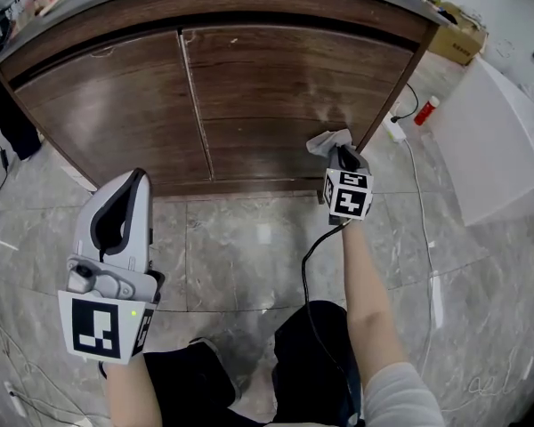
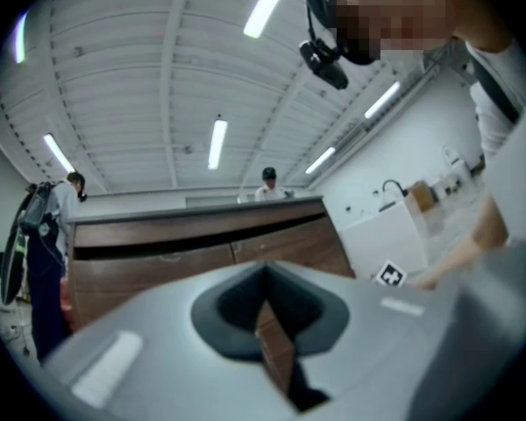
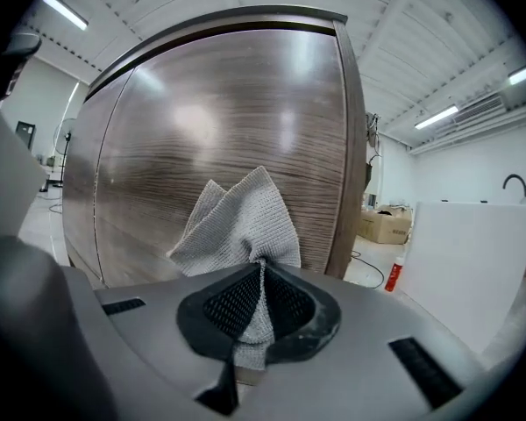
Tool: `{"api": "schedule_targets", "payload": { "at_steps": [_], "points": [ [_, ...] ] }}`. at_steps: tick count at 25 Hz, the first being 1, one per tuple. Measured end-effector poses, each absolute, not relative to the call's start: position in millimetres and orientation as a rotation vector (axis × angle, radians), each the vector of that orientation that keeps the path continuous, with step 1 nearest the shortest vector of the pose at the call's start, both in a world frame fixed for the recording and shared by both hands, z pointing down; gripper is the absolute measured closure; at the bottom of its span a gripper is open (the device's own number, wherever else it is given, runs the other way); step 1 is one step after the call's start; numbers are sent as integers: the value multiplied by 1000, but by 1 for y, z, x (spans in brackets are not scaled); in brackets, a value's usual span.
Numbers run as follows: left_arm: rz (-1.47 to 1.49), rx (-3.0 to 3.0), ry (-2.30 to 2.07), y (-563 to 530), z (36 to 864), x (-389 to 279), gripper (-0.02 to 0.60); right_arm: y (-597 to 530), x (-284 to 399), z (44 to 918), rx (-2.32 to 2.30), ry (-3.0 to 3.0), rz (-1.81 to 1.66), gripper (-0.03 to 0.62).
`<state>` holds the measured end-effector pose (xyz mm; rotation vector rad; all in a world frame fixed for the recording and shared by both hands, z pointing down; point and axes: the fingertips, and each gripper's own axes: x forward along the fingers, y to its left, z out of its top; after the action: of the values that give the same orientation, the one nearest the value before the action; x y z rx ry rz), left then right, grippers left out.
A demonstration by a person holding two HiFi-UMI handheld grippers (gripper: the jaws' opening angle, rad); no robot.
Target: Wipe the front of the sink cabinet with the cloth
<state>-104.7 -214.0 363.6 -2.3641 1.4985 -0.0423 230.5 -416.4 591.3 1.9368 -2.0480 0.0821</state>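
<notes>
Right gripper point(image 3: 261, 274) is pinched tight on the grey cloth point(image 3: 237, 222). Its loose folds fan out against, or just shy of, the lower right of the cabinet's right-hand door point(image 3: 219, 121), near the end edge. Wiping looks under way or about to start. Next the cloth needs pressing flat and sweeping leftward across both doors. Left gripper point(image 1: 132, 185) hangs over the floor point(image 1: 249, 238), jaws together and empty.
</notes>
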Motion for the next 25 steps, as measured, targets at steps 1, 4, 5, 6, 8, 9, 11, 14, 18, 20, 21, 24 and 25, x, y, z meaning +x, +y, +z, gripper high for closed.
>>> {"api": "schedule_targets", "payload": {
  "at_steps": [1,4,5,6,8,9,11,14,18,20,21,24,25],
  "points": [
    [-37,-2366,1498,-214,364,-105,577,-417,237,590,1952,-2033,83,579],
    [-26,-2372,1492,-214,364,-103,578,-417,254,588,1992,-2018,101,579],
    [-29,-2371,1489,-214,364,-103,578,-417,256,587,1995,-2025,102,577],
    [-36,-2368,1486,-214,365,-102,578,-417,257,587,1997,-2032,98,577],
    [-50,-2365,1479,-213,367,-100,577,-418,257,591,2008,-2034,99,577],
    [-56,-2364,1475,-213,368,-99,578,-418,257,595,2011,-2030,119,577],
    [-65,-2361,1470,-210,369,-98,578,-417,260,613,1998,-2004,181,577],
    [-69,-2357,1469,-207,368,-97,578,-413,265,642,1960,-1947,243,577],
    [-64,-2355,1489,-205,366,-100,578,-413,266,658,1945,-1933,272,577],
    [-75,-2348,1487,-203,367,-102,578,-415,264,660,1936,-1931,269,577],
    [-79,-2346,1481,-202,368,-102,578,-416,263,661,1933,-1928,266,577],
    [-53,-2354,1467,-200,365,-101,578,-417,263,662,1934,-1917,264,577],
    [-45,-2356,1466,-199,365,-101,578,-417,263,662,1932,-1916,263,577]
  ]
}}
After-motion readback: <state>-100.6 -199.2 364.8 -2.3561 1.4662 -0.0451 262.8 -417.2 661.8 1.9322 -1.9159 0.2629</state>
